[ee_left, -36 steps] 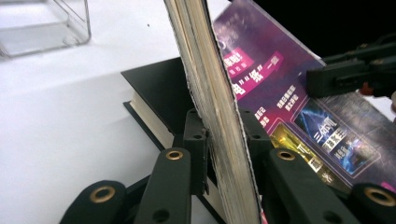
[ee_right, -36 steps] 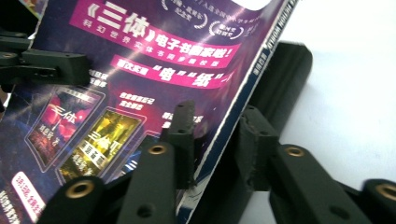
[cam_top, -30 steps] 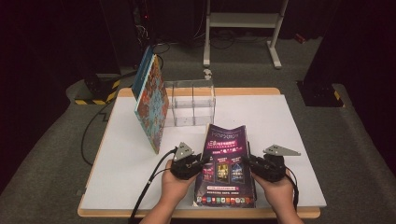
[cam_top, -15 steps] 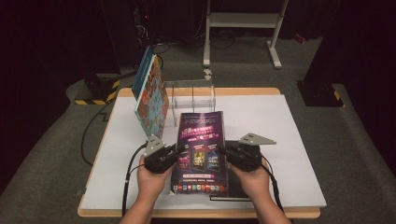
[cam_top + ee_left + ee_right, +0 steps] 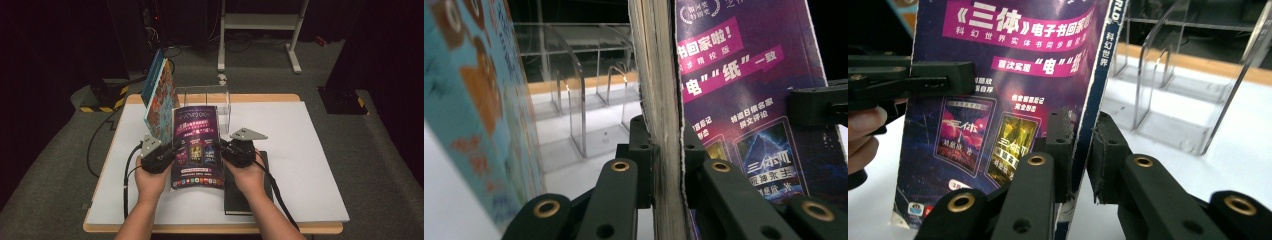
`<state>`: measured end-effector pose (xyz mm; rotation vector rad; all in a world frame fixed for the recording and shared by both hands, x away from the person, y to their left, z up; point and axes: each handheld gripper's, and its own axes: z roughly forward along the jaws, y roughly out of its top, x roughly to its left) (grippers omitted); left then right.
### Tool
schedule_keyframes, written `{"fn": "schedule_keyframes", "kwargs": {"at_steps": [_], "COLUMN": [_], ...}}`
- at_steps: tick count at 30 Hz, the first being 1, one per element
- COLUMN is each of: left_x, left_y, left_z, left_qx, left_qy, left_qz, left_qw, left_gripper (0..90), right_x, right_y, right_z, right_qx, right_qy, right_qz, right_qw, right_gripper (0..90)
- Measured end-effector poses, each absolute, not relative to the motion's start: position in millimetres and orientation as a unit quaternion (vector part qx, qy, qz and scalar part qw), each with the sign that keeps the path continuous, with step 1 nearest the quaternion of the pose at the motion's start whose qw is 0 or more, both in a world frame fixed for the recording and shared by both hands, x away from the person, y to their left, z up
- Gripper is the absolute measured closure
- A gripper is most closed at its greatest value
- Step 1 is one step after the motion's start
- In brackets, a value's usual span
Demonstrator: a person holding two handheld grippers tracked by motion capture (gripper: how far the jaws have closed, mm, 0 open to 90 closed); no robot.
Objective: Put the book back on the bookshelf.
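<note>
A purple book (image 5: 196, 145) with pink lettering is held up off the white table (image 5: 310, 150), tilted nearly upright, its cover facing me. My left gripper (image 5: 172, 150) is shut on its left page edge (image 5: 667, 150), with the purple cover (image 5: 744, 100) to the right of the jaws. Gripping the spine side, my right gripper (image 5: 222, 149) is also shut on the book (image 5: 1008, 75), jaws pinching the spine (image 5: 1080, 150). Just behind it stands a clear acrylic book rack (image 5: 202, 97).
A blue and orange illustrated book (image 5: 159, 97) leans upright at the rack's left, close to the purple book (image 5: 474, 100). A black book (image 5: 245, 195) lies flat on the table under my right hand. The rack's clear dividers (image 5: 1188, 90) stand open behind.
Both grippers have lifted the purple book, carried it left and toward the rack, and tilted it upright. The black book beneath it has come into sight.
</note>
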<state>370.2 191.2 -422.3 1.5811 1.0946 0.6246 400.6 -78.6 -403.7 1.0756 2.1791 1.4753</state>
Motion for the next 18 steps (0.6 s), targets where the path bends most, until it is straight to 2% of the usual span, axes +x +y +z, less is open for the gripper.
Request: {"fn": "schedule_keyframes", "kwargs": {"at_steps": [8, 18], "left_x": [377.3, 359.5], "left_y": [191.9, 197.5], "left_z": [-430.7, -430.7], "left_qx": [0.658, 0.651], "left_qy": [0.458, 0.449], "left_qz": [0.278, 0.284], "left_qw": [0.529, 0.543], "left_gripper": [82.0, 77.2], "right_x": [407.8, 383.9], "right_y": [-72.9, -75.2], "right_z": [-412.8, -410.4], "right_qx": [0.373, 0.358], "right_qy": [0.750, 0.745], "right_qz": [0.521, 0.539], "right_qw": [0.161, 0.165], "right_gripper": [81.1, 82.1]}}
